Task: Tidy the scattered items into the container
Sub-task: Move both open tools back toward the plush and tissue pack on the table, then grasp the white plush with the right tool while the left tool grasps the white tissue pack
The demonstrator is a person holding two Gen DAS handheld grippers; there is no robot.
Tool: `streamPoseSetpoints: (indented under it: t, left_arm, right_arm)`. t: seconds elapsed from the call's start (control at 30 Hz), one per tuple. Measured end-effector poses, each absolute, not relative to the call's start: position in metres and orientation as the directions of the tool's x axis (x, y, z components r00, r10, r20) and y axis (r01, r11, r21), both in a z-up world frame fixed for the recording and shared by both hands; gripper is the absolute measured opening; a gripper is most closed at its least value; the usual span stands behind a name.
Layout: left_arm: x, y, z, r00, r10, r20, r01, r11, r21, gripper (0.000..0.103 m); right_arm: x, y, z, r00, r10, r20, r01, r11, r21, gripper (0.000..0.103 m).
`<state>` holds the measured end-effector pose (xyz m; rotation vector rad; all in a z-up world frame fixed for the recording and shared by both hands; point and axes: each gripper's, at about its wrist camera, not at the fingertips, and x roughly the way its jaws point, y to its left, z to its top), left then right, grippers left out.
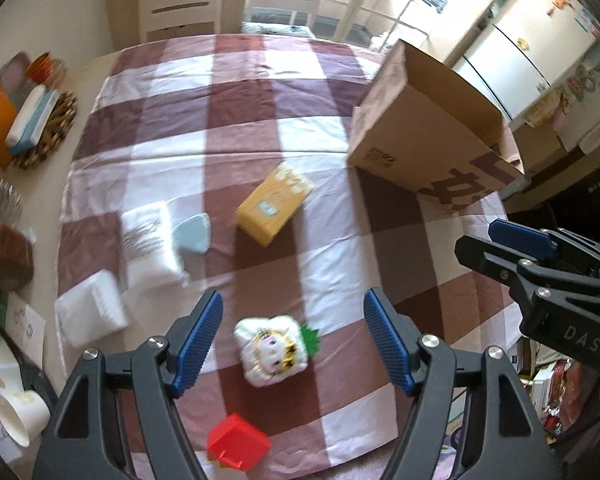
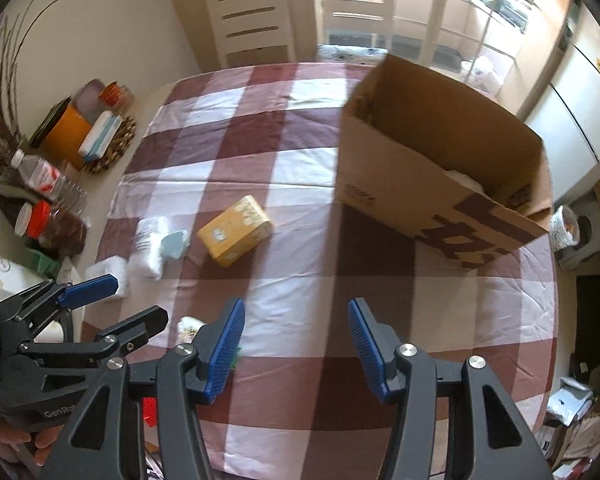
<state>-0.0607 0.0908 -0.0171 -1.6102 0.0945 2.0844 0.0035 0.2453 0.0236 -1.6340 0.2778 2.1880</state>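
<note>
Left wrist view: left hand-held gripper point(image 1: 294, 344) wide open, empty, framing plush toy point(image 1: 274, 354) at lower centre; box point(image 1: 424, 136) upper right. Reaching step; next, lower and close.

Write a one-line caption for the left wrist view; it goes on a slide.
Open left gripper above a white cartoon-face packet on the checked tablecloth, cardboard box beyond.

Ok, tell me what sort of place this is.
Most likely a home dining area beside a kitchen: a checked tablecloth covers the table, a slatted chair stands at its far end, and a fridge with magnets stands at the right. Bottles and jars crowd the table's left edge.
</note>
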Motion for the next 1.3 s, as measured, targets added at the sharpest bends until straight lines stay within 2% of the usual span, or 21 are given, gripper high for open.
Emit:
streamPoseSetpoints:
  t: [0.57,0.83,1.07,1.1,1.3]
  left_arm:
    - [-0.047,-0.054,-0.039,-0.227,0.274,-0.935,-0.144,-0.959,-0.246,0.074]
    - [-0.056,-0.108,-0.071,-0.215,0.230,-0.949,0.028,-0.970,-0.241,0.074]
    - [-0.085,-0.102,-0.098,-0.179,0.223,-0.958,0.024,-0.973,-0.231,0.074]
    - [-0.090,-0.100,-0.101,-0.173,0.223,-0.959,0.020,-0.973,-0.230,0.074]
    - [-0.111,-0.088,-0.123,-0.126,0.219,-0.968,0.001,-0.975,-0.221,0.074]
  right_arm:
    - [-0.018,0.174,-0.029,-0.196,0.066,-0.978,-0.325,-0.946,0.002,0.055]
    - [-0.016,0.167,-0.058,-0.170,0.067,-0.983,-0.367,-0.930,0.000,0.055]
    - [-0.021,0.183,-0.074,-0.138,0.081,-0.987,-0.406,-0.913,-0.018,0.055]
    - [-0.019,0.188,-0.076,-0.186,-0.006,-0.983,-0.314,-0.947,0.065,0.055]
    - [-0.010,0.192,-0.113,-0.103,-0.072,-0.992,-0.348,-0.932,0.104,0.055]
